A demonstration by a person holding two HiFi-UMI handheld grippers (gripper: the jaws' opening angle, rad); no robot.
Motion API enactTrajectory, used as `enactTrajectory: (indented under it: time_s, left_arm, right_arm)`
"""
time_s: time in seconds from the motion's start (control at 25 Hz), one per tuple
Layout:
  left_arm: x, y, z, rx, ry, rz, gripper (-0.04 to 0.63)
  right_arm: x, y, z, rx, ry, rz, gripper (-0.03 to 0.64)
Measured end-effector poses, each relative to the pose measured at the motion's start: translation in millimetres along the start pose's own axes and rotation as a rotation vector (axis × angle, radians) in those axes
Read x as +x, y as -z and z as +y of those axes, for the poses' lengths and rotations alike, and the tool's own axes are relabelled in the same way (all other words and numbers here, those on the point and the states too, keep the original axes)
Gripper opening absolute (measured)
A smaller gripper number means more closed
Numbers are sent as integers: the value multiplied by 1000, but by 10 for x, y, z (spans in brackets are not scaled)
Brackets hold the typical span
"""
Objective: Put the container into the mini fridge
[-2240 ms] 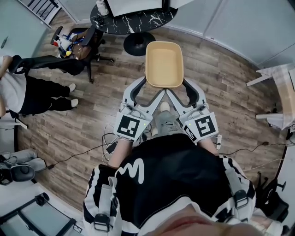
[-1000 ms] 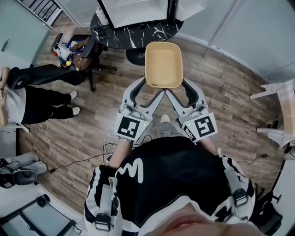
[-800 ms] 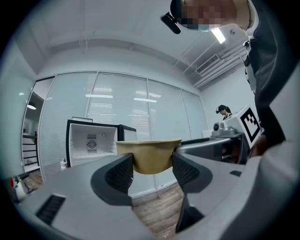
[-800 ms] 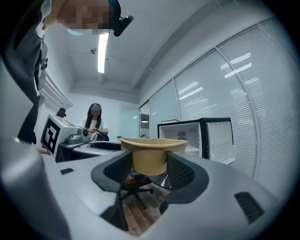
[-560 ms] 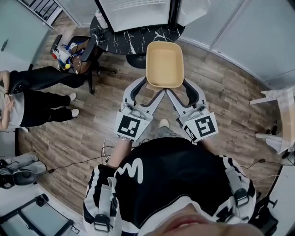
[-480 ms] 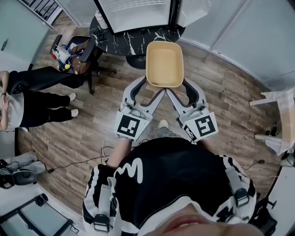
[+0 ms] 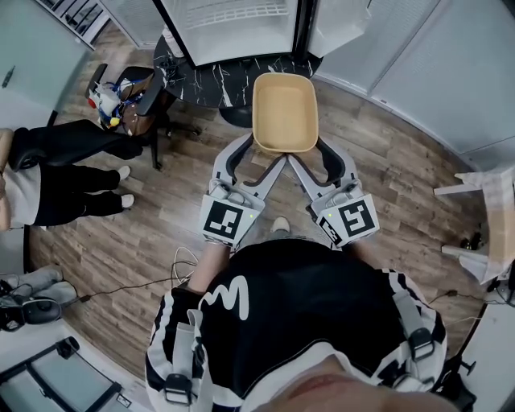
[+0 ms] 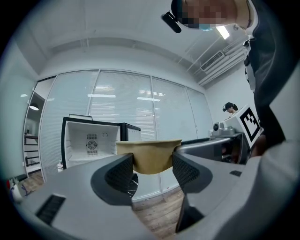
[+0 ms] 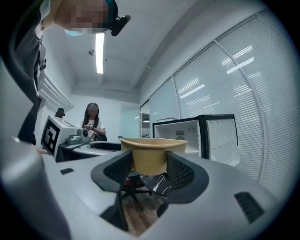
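Both tools grip the tan container (image 7: 285, 113) at once, 1 at each near corner. The left tool (image 7: 258, 150) has its 2 jaws closed on the near-left end. The right tool (image 7: 313, 151) has its 2 jaws closed on the near-right end. From there the 2 tools splay back toward the person, with their marker cubes well apart. The container hangs in the air above the wood floor (image 7: 386, 161), open side up and empty. Its long side runs straight away from the tools.

In the left gripper view the container (image 8: 149, 154) sits between the 2 ribbed pads, and both pads press its wall just under the rim. The right gripper view shows the same hold, with the container (image 9: 152, 155) between the pads and its rim above them.

Ahead of the tools, past the container's far end, the mini fridge (image 7: 229, 20) stands on a dark marbled bench (image 7: 211, 71). Its white inside faces the tools, and its door (image 9: 220, 138) is swung open on the right tool's side. In the head view the container's far end overlaps the bench's near edge, short of the fridge opening.

Well off to the left of the left tool stands an office chair (image 7: 137, 88) with things piled on it. A seated person (image 7: 48, 169) is farther left.
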State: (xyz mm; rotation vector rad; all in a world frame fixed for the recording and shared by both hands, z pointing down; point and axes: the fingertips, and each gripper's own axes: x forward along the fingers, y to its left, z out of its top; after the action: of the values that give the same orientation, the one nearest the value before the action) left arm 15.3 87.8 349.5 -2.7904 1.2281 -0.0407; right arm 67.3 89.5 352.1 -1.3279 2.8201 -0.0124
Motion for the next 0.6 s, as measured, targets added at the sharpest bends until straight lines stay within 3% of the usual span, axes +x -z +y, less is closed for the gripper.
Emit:
enactTrajectory:
  time_s: [0.6]
  left_arm:
    - [248, 130, 34, -11, -23, 0, 267]
  right_arm:
    - [81, 126, -250, -10, -24, 17, 241]
